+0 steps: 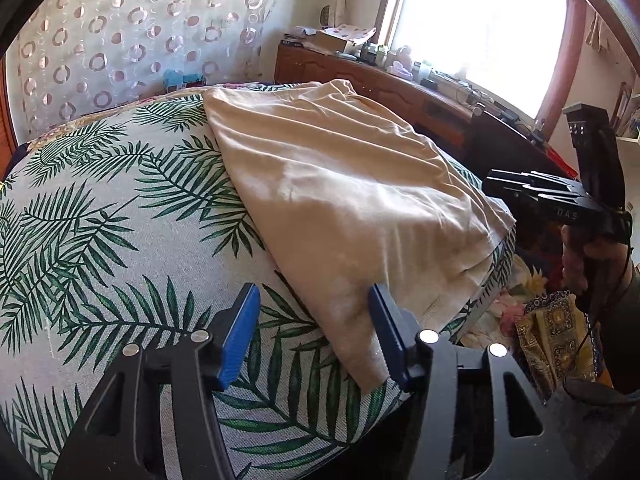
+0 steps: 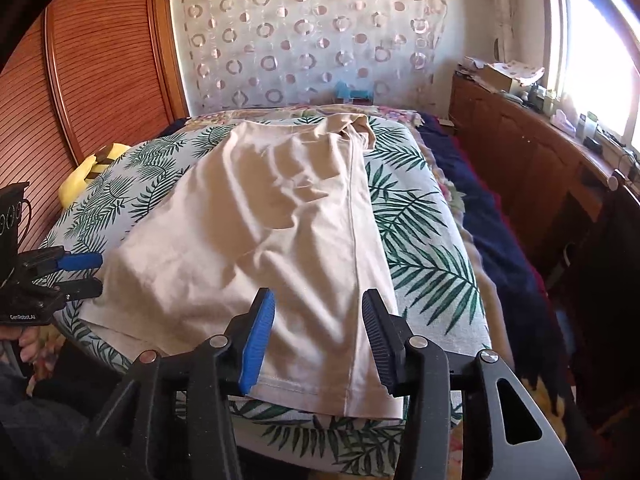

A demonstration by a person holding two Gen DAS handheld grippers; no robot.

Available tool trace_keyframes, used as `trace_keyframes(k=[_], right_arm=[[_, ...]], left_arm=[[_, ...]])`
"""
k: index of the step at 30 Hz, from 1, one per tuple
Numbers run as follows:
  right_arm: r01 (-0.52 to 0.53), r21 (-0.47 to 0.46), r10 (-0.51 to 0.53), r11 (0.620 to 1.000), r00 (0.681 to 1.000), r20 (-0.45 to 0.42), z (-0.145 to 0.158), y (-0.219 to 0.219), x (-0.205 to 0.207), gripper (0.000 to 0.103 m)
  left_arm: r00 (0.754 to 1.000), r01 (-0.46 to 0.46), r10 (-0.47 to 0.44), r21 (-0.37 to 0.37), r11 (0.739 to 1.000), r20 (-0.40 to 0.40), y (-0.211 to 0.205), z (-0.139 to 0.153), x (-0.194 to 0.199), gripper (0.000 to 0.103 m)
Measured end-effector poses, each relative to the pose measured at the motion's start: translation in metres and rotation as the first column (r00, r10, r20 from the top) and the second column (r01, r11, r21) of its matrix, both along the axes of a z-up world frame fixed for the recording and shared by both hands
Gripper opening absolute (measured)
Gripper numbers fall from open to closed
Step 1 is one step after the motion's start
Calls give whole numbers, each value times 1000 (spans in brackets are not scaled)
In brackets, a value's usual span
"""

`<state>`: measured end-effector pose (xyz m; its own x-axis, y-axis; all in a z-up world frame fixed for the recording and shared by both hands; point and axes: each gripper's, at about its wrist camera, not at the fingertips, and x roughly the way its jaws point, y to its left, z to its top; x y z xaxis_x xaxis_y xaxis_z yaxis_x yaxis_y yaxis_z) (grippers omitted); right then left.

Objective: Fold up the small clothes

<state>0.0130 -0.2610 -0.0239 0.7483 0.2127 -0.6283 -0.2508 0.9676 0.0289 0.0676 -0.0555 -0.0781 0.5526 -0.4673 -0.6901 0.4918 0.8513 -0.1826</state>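
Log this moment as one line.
garment: flat on leaf-print cushion | left claw: open, at hem | right claw: open, over hem

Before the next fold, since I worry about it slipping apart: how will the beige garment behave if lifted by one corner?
The garment will likely drape limp: soft wrinkles cross it. It looks thin and light, lying flat over the leaf-print cushion. Its folded layers near the seam may slide apart, as nothing pins them.

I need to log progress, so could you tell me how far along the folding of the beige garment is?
Done: the beige garment lies folded lengthwise, in layers, on the leaf-print cushion. In hand: nothing; the left gripper and right gripper stand open at its near hem. Left: probably a crosswise fold to shorten it.
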Motion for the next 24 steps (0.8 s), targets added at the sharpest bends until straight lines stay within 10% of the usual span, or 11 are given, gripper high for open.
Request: trace_keyframes(k=[5,7,24], right_arm=[[-22,1,22,1000,1000,2,0,4,-2,53],[-37,1,37,999,999,1,0,6,-3,56],[-216,-63,219,974,975,47,-5,32,-19,88]], left_arm=[[999,42,-42,12,999,-19,-6,-5,-4,41],[998,58,-58,1,998,-40,-7,-6,-2,6],[975,110,-88,-100,989,205,-35,115,29,4]])
